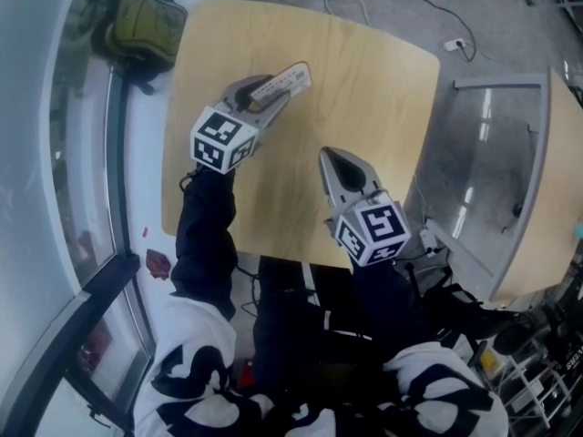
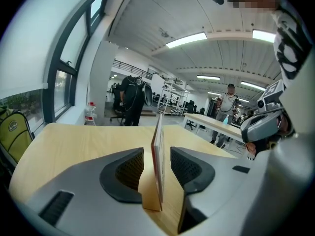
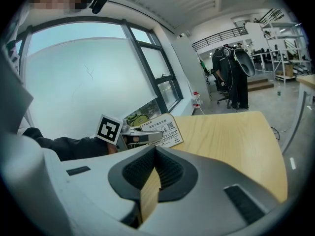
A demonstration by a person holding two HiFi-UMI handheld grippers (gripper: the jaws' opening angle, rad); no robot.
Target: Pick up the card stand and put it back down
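Window-side wooden table point(image 1: 364, 89), card stand point(image 1: 284, 84)

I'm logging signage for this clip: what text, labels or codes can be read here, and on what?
Nothing can be quoted.
Card stand: printed lines and a QR code, too small to read.
Green bag: logo patch, too blurred to read.
Marker cubes: black-and-white square patterns, no words.

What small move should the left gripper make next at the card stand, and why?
Probably close the jaws of the left gripper onto the thin white printed card stand: it stands upright between them, but light wooden table shows on both sides of it, so they seem not to press yet.
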